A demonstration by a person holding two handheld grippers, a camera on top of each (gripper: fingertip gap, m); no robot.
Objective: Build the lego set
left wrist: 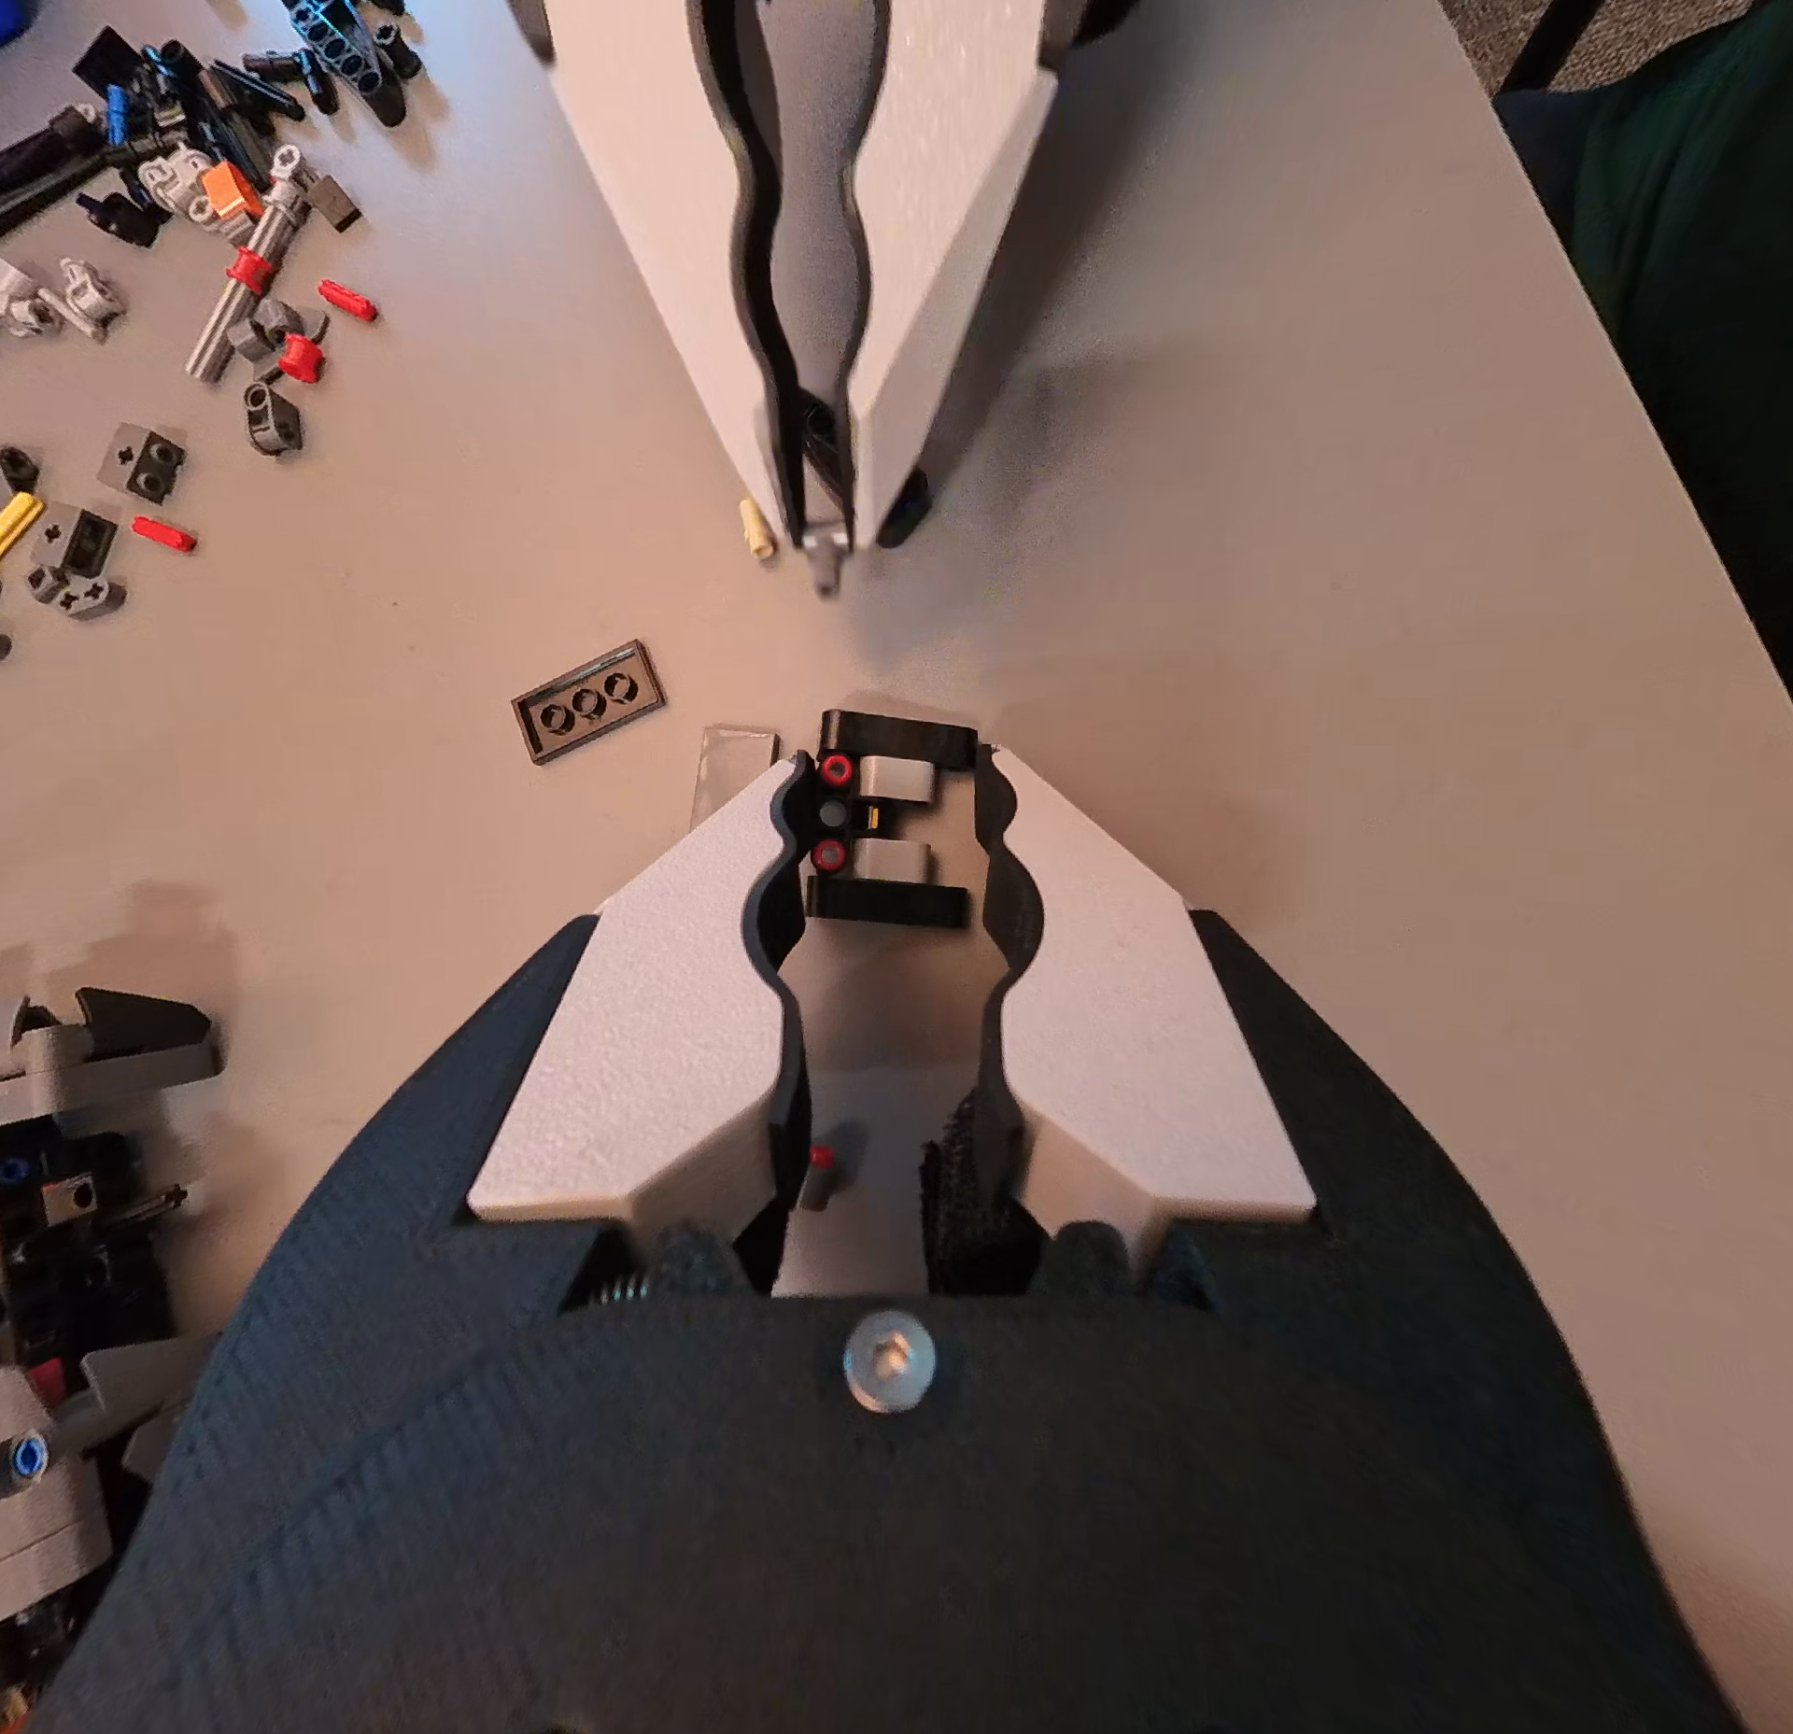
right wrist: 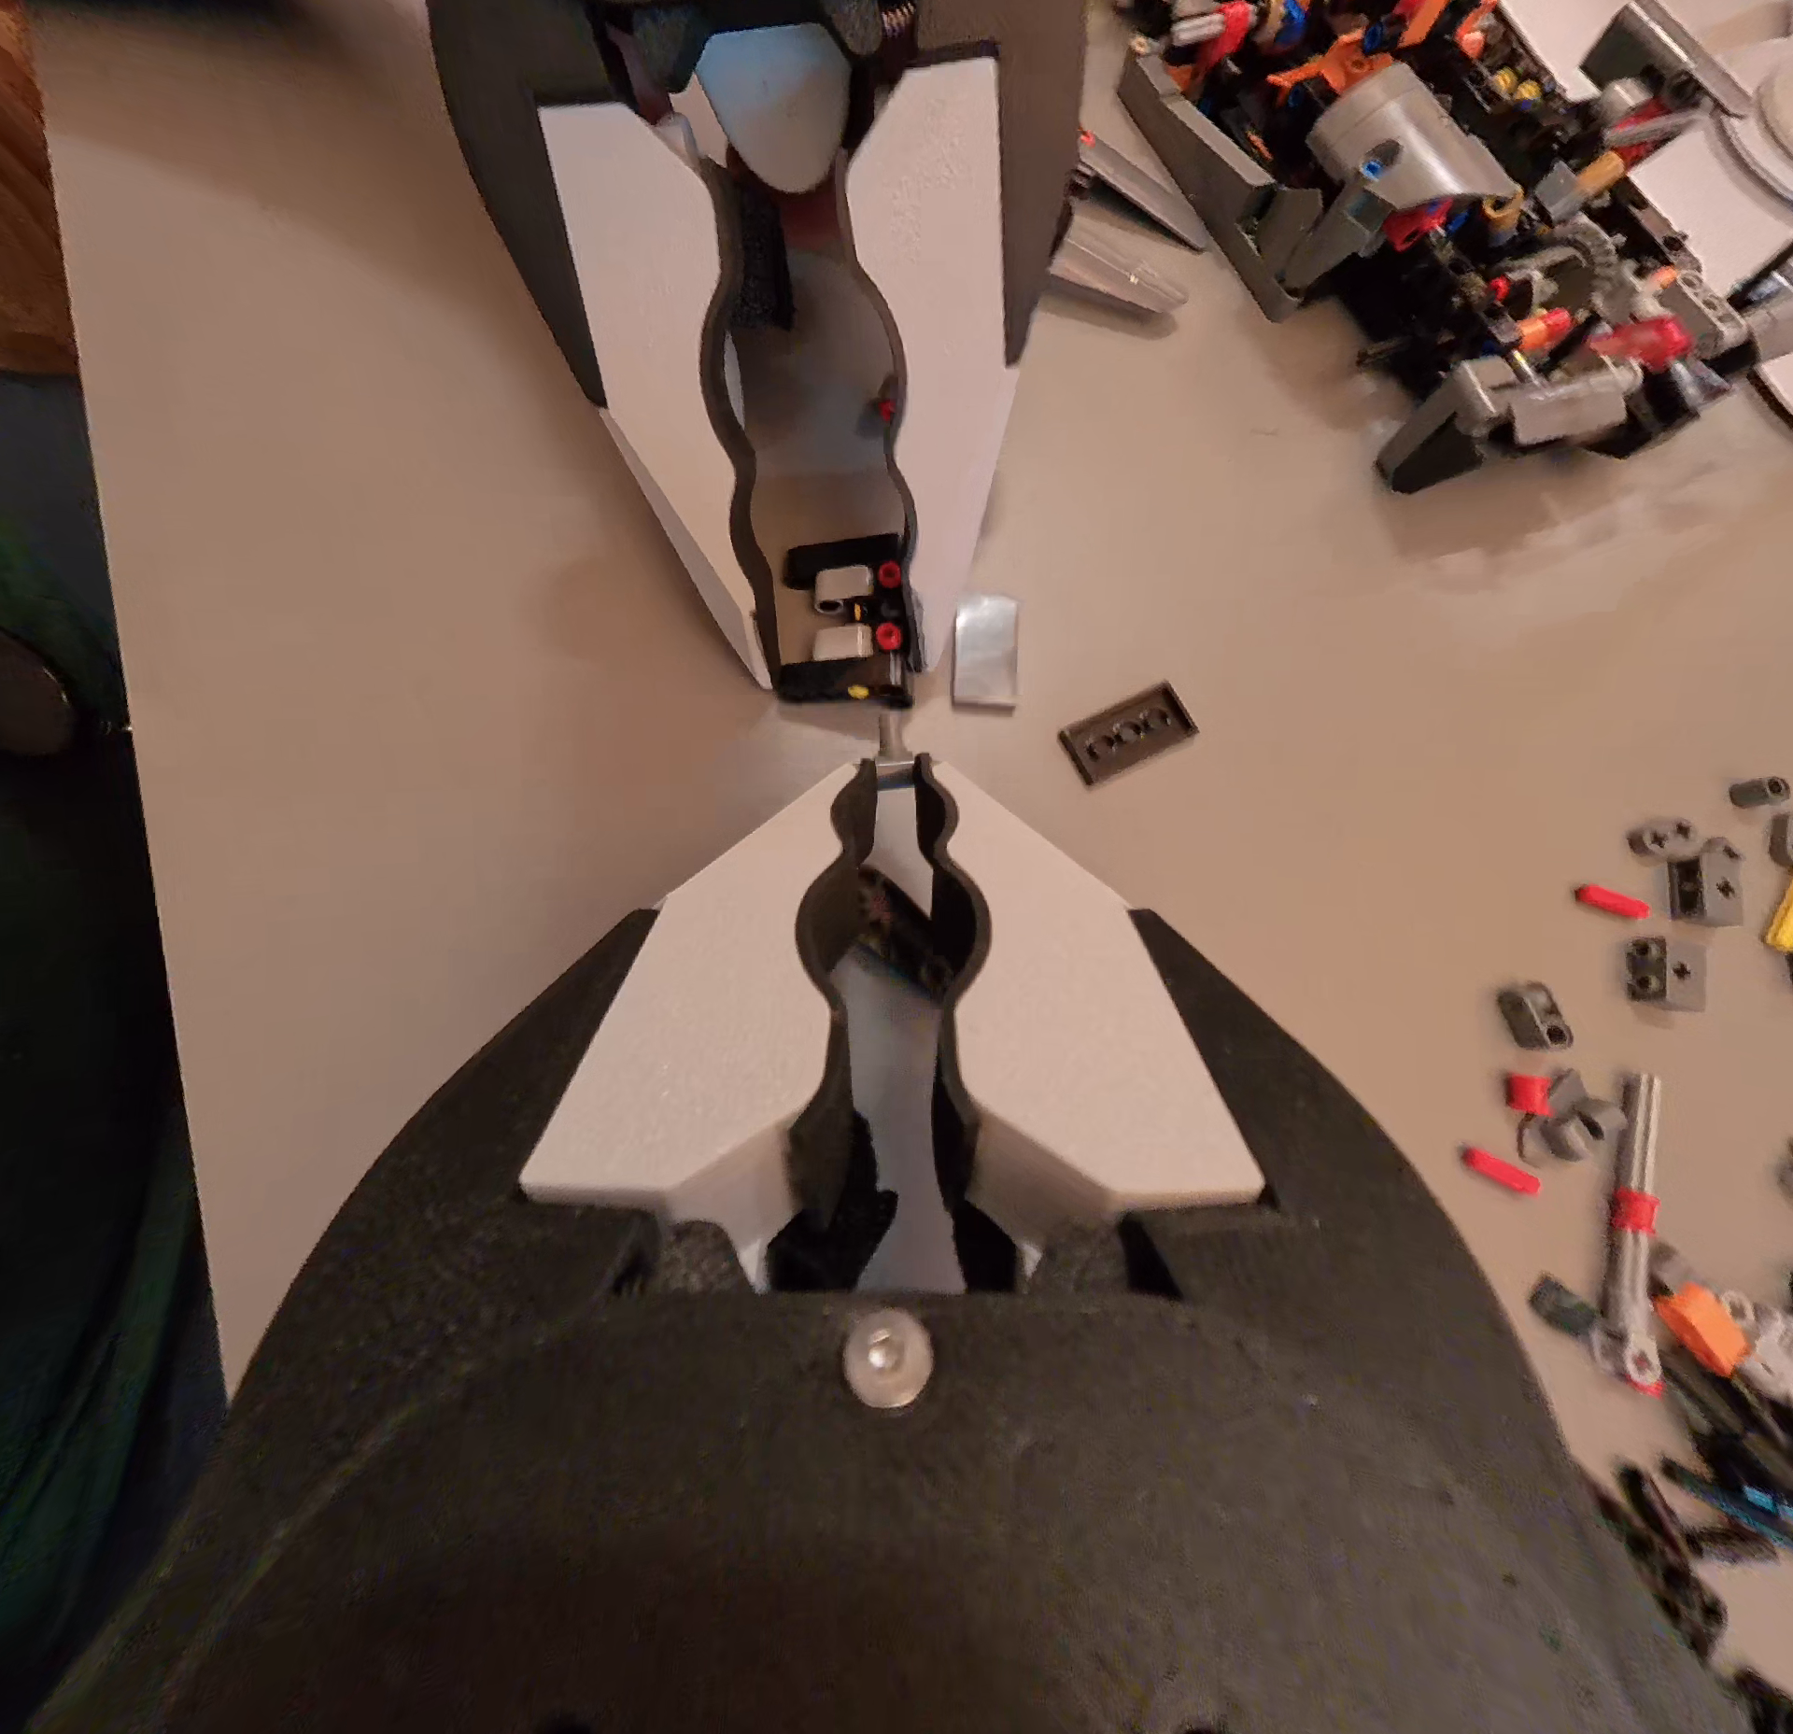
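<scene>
My left gripper [left wrist: 893, 766] is shut on a small subassembly [left wrist: 888, 819] of black beams, light grey blocks and red pins, held just above the table. It also shows in the right wrist view [right wrist: 849, 620], in the left gripper [right wrist: 842, 674]. My right gripper [right wrist: 893, 768] is shut on a small grey pin piece [right wrist: 890, 742] whose stub points at the subassembly. The two are a short gap apart. From the left wrist view the right gripper [left wrist: 825, 535] comes in from the top with the grey piece [left wrist: 827, 562] at its tips.
A dark grey plate with three holes [left wrist: 589, 701] [right wrist: 1128, 732] and a clear tile [right wrist: 987, 654] lie beside the subassembly. A tan pin [left wrist: 757, 526] lies near the right gripper. Loose parts [left wrist: 194, 184] spread out at one side. A large partly built model [right wrist: 1455, 213] stands beyond them. Across from one pair of fingers to the other is roughly 4 centimeters.
</scene>
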